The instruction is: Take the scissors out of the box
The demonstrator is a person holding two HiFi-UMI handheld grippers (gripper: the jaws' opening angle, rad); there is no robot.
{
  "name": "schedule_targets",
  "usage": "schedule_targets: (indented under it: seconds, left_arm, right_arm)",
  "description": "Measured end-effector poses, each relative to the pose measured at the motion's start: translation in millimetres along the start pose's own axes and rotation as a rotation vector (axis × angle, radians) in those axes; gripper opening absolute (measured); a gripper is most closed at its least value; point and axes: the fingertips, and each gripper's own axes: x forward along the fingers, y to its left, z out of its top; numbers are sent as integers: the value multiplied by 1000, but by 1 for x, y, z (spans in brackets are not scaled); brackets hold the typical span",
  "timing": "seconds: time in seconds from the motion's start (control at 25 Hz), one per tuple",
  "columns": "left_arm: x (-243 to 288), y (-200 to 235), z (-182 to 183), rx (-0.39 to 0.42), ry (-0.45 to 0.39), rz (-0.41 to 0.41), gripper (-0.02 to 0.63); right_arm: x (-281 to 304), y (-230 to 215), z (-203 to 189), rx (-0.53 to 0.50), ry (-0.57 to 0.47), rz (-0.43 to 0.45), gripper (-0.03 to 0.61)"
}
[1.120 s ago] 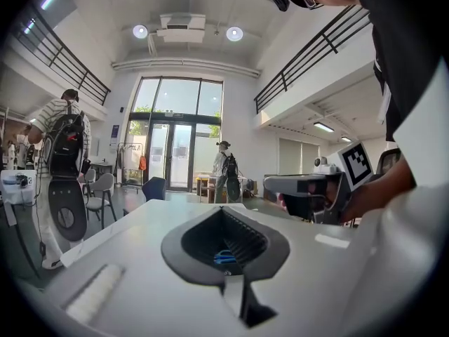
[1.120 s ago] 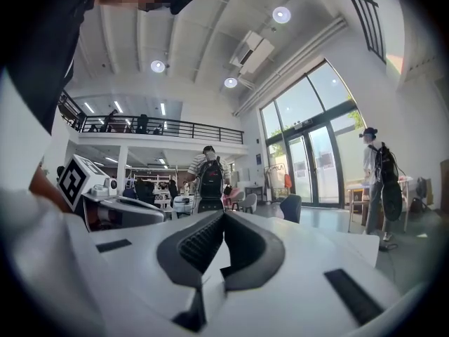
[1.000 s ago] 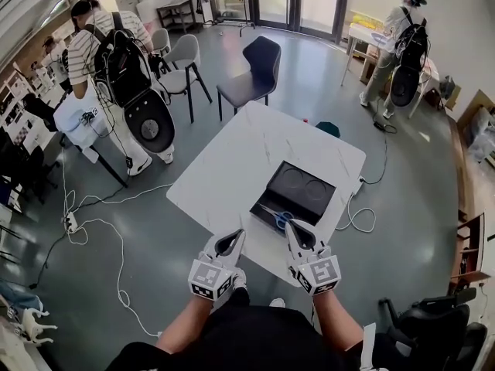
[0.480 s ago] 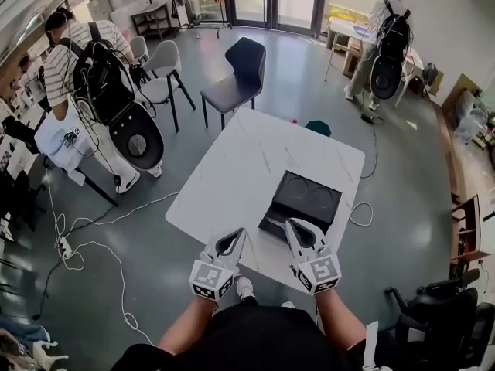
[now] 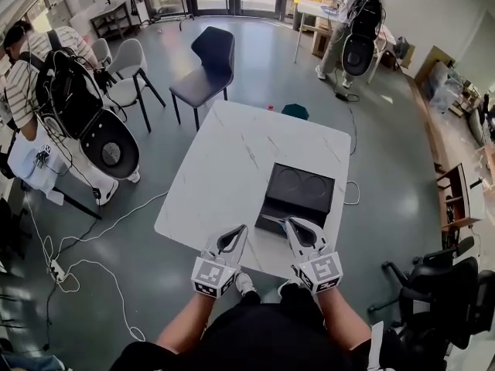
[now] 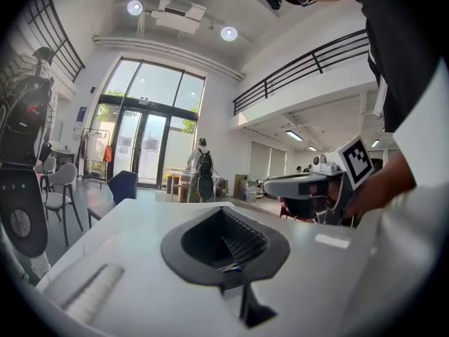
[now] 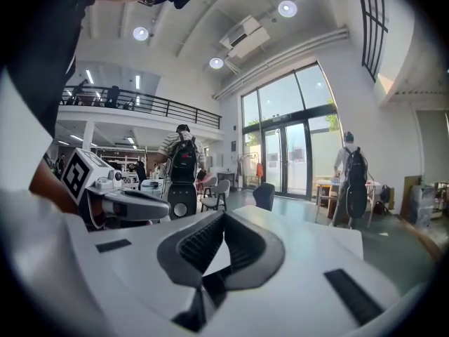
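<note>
Head view. Left claw [image 5: 238,232]: jaws together, nothing held, above desk [image 5: 232,161] near edge. Scissors [image 5: 268,219]: in open black box [image 5: 300,192], nearest part; probably light, stiff, slick; best pinched at handles. Right claw [image 5: 291,224]: closed, empty.

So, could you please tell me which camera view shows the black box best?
The head view: the black box lies on the white table, seen almost whole from above. Both gripper views are filled by their own jaws and show no box.
</note>
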Motion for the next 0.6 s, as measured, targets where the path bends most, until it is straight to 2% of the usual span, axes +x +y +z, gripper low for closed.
schedule_targets:
  seconds: [0.36, 0.6]
  left_arm:
    - [24, 4, -8, -23, 4, -1, 9]
    - [33, 7, -15, -38, 17, 3, 9]
  right_arm:
    - [2, -23, -24, -3, 57, -6, 8]
    - [8, -39, -49, 30, 143, -14, 8]
